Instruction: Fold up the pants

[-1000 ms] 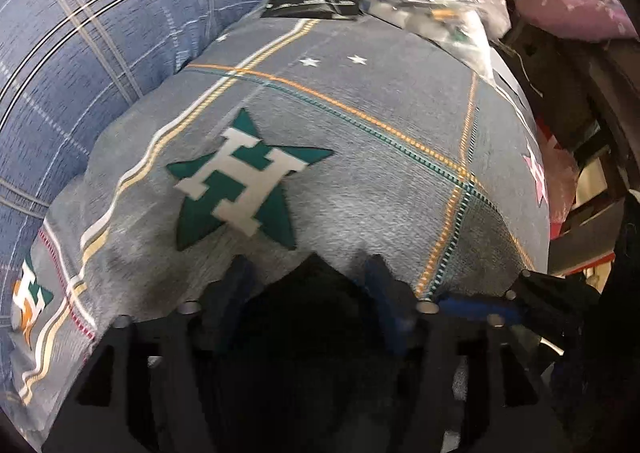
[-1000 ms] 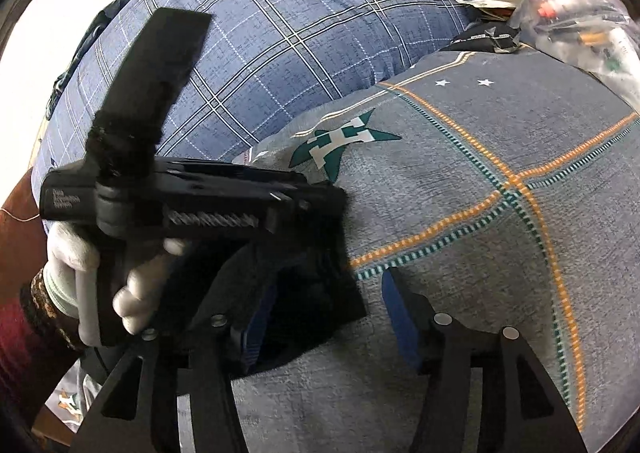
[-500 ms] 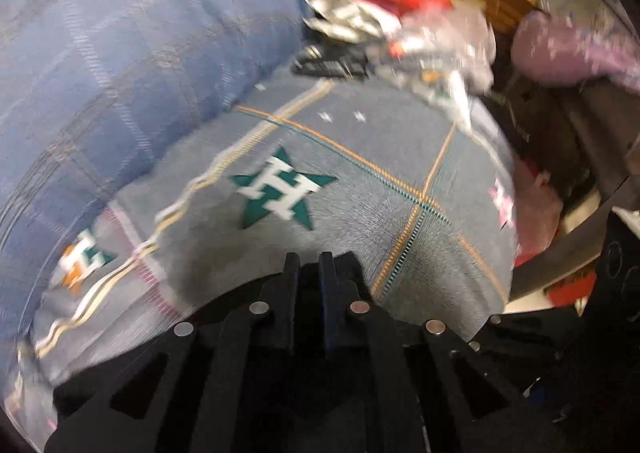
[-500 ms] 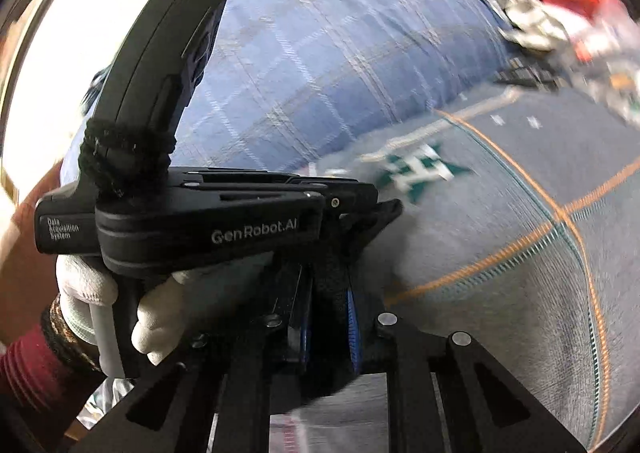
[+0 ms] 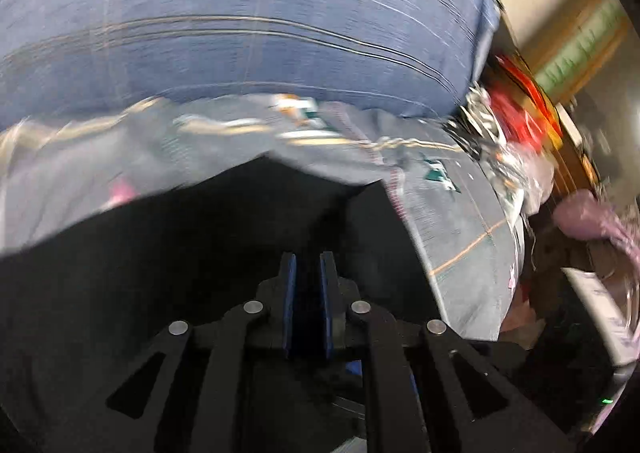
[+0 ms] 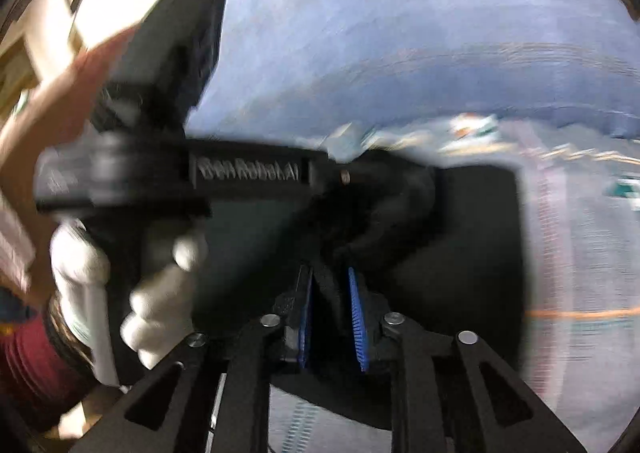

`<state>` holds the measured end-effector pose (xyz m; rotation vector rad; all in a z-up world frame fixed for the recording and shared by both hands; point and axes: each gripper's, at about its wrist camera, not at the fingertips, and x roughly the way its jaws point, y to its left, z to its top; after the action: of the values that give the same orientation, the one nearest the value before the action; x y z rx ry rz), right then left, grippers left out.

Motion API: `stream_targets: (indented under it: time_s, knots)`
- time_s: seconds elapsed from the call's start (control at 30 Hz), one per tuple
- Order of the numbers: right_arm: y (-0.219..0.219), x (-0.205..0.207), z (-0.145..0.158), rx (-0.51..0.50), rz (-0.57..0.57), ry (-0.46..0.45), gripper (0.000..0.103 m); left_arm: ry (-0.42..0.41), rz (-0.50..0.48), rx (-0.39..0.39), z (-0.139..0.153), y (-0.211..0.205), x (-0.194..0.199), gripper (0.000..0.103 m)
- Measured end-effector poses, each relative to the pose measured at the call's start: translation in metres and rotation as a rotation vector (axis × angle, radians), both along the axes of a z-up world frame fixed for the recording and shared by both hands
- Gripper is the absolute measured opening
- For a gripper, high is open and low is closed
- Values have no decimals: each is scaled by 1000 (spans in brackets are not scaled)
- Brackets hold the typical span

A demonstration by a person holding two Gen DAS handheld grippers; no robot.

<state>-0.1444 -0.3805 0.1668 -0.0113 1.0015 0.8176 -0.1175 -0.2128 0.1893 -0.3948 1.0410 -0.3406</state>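
Observation:
The black pants [image 5: 200, 253] spread across the lower left wrist view over a grey quilt [image 5: 460, 233]. My left gripper [image 5: 306, 265] is shut on the black fabric between its blue pads. In the right wrist view the pants [image 6: 460, 245] lie as a dark sheet, bunched at the middle. My right gripper [image 6: 330, 281] is shut on a fold of that fabric. The left gripper's black body [image 6: 192, 173], held by a white-gloved hand [image 6: 156, 317], sits close on the left. Both views are motion-blurred.
A big blue checked cushion [image 5: 240, 25] fills the back, also in the right wrist view [image 6: 400, 33]. Clutter of red bags and clear plastic [image 5: 516, 125] and a purple bundle [image 5: 588, 217] lie at the right past the quilt edge.
Both grippers closed on the black pants and have swung with the fabric; the pants now cover much more of the quilt. The star print has moved away to the right.

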Motion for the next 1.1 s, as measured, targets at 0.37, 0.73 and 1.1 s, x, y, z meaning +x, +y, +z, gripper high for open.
stream_targets:
  time_s: [0.37,0.73,1.1]
  knots:
    - [5,-1,60,32,-57,-78,47,-108,320,45,23,80,-110,30]
    - [67,31,20,-116,-43,3,34,-52,618,25,-1,171,-189,30]
    - [213,-8,37,-192,214,52,56,-80,704,-94,-42,193,-226,30]
